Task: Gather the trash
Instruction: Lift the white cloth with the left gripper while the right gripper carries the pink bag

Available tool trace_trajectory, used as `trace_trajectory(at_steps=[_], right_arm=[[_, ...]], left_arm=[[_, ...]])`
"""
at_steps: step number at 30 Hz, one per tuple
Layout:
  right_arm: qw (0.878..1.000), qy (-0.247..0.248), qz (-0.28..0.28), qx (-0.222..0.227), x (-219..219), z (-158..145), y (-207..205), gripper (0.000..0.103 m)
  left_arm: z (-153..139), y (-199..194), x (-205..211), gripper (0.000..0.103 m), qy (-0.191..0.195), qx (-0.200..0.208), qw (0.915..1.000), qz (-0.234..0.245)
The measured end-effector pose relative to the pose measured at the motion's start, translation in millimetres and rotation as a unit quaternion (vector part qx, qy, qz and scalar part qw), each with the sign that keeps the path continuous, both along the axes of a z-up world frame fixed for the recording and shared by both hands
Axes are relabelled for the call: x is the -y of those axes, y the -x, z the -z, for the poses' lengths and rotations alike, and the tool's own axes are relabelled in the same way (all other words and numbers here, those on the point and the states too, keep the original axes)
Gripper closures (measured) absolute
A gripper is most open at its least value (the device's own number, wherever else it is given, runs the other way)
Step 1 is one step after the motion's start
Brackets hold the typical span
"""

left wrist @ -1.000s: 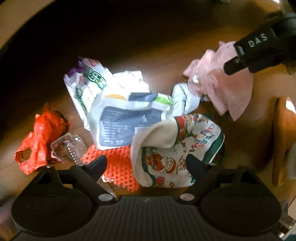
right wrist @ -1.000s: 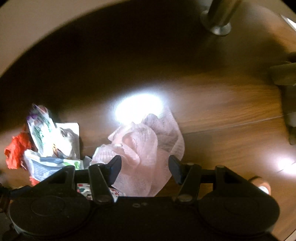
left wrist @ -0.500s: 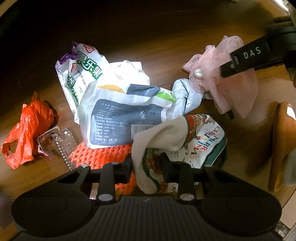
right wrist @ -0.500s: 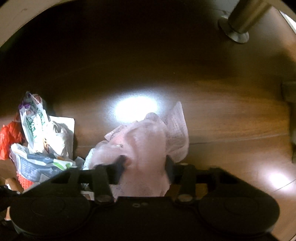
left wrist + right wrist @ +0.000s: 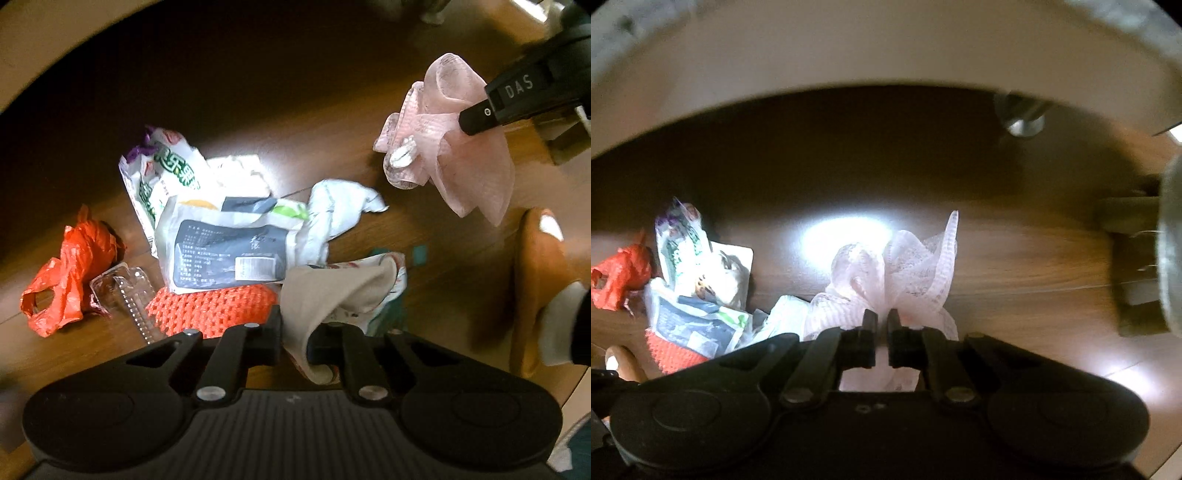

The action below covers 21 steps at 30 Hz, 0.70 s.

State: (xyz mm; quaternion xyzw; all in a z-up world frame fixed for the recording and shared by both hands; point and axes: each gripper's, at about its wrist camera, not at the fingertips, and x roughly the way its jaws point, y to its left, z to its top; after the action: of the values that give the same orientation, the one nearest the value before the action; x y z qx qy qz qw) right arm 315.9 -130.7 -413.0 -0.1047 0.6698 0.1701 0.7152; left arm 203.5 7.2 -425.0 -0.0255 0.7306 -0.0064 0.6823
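Nearest the left wrist camera, the left gripper (image 5: 293, 332) has its jaws nearly closed on a fold of the printed cloth bag (image 5: 340, 295), which drapes between the fingers with its far part over the wooden floor (image 5: 295, 110). Just beyond the left finger lies an orange mesh net (image 5: 214, 306), with a grey-and-white packet (image 5: 229, 251) overlapping its far edge, a clear plastic tray (image 5: 122, 291) to its left, and a red plastic bag (image 5: 70, 273) further left. Behind the packet sit a green-lettered snack bag (image 5: 162, 181) and crumpled white wrapping (image 5: 332, 218). The right gripper (image 5: 882, 325) is pinched almost closed on the pink mesh fabric (image 5: 901, 269), held above the floor. Bare floor stretches beyond the pile to a pale curved edge (image 5: 849, 55); a metal leg (image 5: 1023, 118) stands far right.
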Motion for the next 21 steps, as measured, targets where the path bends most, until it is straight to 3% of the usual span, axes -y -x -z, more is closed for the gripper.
trace_trajectory(at_steps=[11,21], right_arm=[[0.997,-0.008,0.001,0.071,36,-109,33,0.097],[0.984,-0.07,0.012,0.162,94,-234,66,0.097]], left_arm=[[-96,13,20,0.092,-0.018,0.085,0.9963,0.005],[-214,33,36,0.093,-0.023,0.192,0.9811,0.0]])
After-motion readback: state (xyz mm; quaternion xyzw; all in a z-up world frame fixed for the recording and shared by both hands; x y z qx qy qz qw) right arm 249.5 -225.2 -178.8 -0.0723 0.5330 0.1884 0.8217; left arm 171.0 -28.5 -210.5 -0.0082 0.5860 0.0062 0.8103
